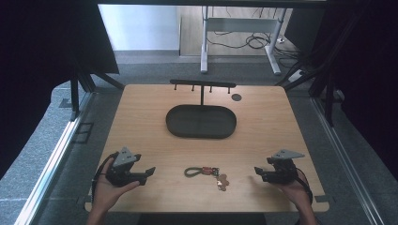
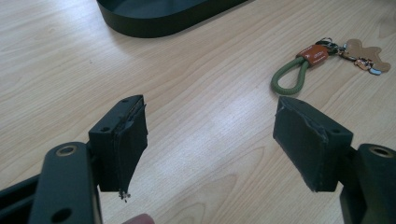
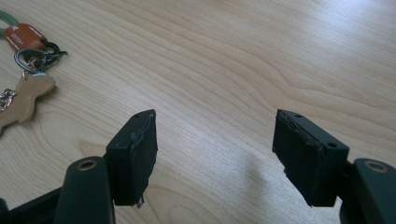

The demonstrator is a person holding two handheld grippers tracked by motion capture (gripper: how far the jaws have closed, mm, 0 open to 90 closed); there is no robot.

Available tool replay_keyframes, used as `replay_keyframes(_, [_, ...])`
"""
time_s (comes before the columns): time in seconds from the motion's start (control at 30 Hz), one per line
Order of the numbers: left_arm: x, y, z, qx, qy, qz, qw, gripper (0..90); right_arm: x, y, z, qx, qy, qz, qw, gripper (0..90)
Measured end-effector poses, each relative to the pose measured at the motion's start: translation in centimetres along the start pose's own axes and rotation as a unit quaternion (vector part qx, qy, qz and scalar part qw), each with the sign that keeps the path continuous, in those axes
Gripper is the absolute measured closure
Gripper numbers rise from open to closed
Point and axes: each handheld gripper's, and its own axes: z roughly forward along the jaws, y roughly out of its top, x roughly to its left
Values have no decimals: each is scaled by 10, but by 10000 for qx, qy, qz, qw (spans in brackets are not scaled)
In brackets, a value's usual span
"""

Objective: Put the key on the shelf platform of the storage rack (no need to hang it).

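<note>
Resting spot, keychain (image 1: pixel 208 172): lay flat on the table (image 1: pixel 141 117), lower centre of the high view, between both grippers.
Left gripper (image 1: pixel 149 172): lower left, jaws apart, nothing between, well clear of the keychain.
Right gripper (image 1: pixel 258 172): lower right, jaws apart, nothing held.
Tray (image 1: pixel 201 121): dark oval, centre, hook stand (image 1: pixel 202 85) just behind.

In the left gripper view, the dark oval tray (image 2: pixel 168 18) ahead of the jaws is cut off by the top edge. In the right gripper view, the keychain's green loop (image 3: pixel 8 18) runs off the upper left corner, and the tan leather charm (image 3: pixel 23 98) is clipped at the left edge; the print on the orange tag (image 3: pixel 21 36) is too small to read.
</note>
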Motion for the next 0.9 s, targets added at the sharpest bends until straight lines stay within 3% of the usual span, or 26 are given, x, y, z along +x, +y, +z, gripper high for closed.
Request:
replay_keyframes(0.23, [-4,3,-2,23,8,78,10000,263,2,3,-4,22,25,-46,10000,317])
replay_keyframes(0.4, [-8,9,-3,-8,-9,151,9999,263,-1,16,-16,-7,89,-193,9998,332])
replay_keyframes(0.57, [-14,11,0,3,-88,242,9997,263,2,31,-18,49,441,-276,9986,341])
replay_keyframes(0.7, [-15,10,-1,-4,-95,227,9997,263,13,46,-18,68,762,-397,9963,346])
replay_keyframes(0.9, [-13,9,-2,-29,-98,211,9997,263,32,71,-8,277,1012,-604,9926,364])
